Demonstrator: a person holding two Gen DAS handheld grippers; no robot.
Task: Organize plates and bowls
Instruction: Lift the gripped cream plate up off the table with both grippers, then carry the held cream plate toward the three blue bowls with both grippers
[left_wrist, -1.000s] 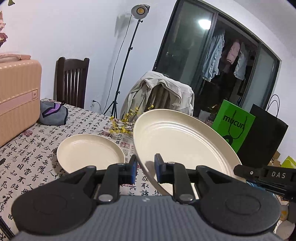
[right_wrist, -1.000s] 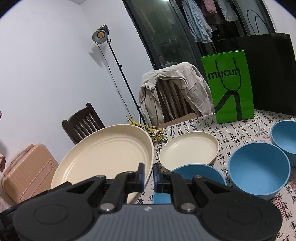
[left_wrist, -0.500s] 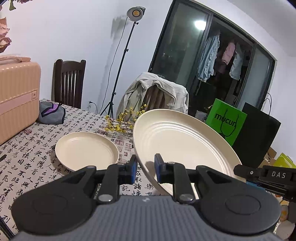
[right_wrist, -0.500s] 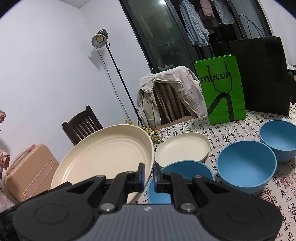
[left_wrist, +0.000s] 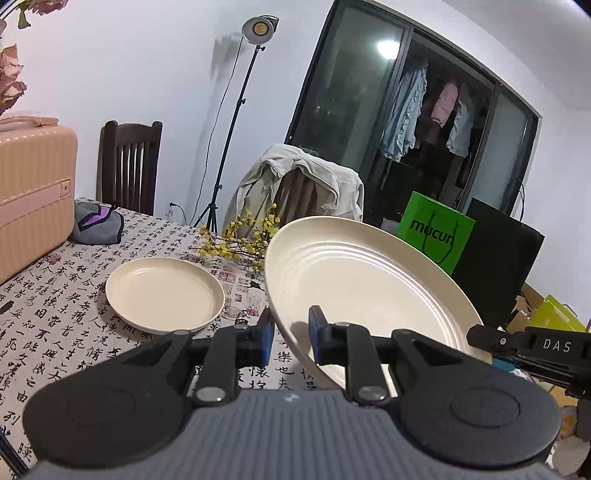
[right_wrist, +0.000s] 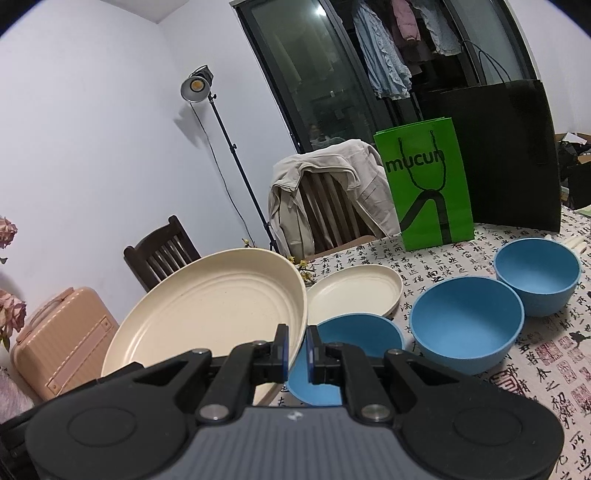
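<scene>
Both my grippers carry the large cream plate above the table.

My left gripper (left_wrist: 291, 330) and right gripper (right_wrist: 296, 350) each clench opposite rims of the large plate (left_wrist: 362, 280), tilted in the air. A small cream plate (left_wrist: 164, 299) lies on the tablecloth (left_wrist: 55, 295) to its left; three blue bowls (right_wrist: 467, 319) sit to the right.

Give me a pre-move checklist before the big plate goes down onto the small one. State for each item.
1. Left gripper clamped on the large plate rim: ok.
2. Right gripper clamped on the opposite rim: ok.
3. Large plate level: not ok, it looks tilted in both views.
4. Small plate lying flat on the table with nothing in it: ok.
5. Blue bowls clear of the path to the small plate: cannot tell; the nearest bowl sits close beside it.
</scene>
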